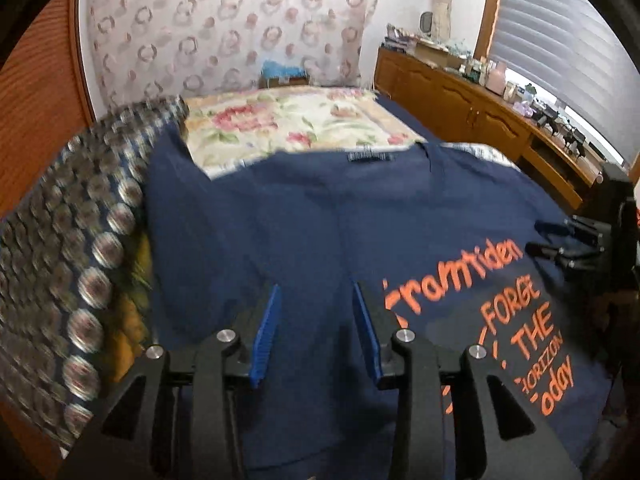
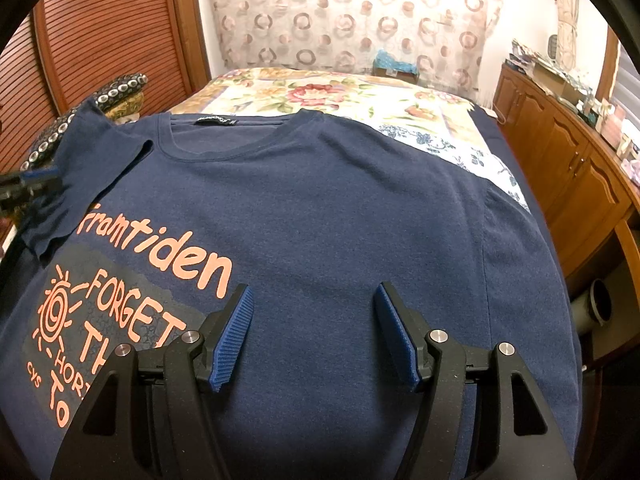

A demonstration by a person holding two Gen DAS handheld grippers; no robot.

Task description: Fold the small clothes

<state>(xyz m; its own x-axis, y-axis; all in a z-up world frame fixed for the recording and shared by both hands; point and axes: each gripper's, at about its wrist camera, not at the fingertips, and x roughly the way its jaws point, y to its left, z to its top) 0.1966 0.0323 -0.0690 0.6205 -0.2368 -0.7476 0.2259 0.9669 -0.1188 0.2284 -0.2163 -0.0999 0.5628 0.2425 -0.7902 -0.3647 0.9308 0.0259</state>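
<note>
My left gripper's (image 1: 314,300) blue ribbed fingers (image 1: 267,332) stand a little apart with nothing between them, hanging over the plain part of the navy blue cotton T-shirt (image 1: 304,216) with orange lettering. My right gripper's (image 2: 314,304) fingers (image 2: 234,336) are spread wider, also empty, poised above the shirt's chest just right of the print.

The shirt lies front-up across the bed, its collar and neck label at the far side. In the right wrist view its left sleeve (image 2: 92,168) is folded in over the body, covering the start of the orange words, and my left gripper shows at the frame's left edge just beside that sleeve.

Beyond the collar lies a cream floral bedspread (image 1: 288,120) covering the bed. To the left of the shirt sits a dark cushion (image 1: 76,216) patterned with silver circles, blurred in the left wrist view. Farther back hangs a pale curtain (image 2: 352,12) printed with brown rings, and a brown wooden sideboard (image 2: 576,168) crowded with small items runs along the right wall.
</note>
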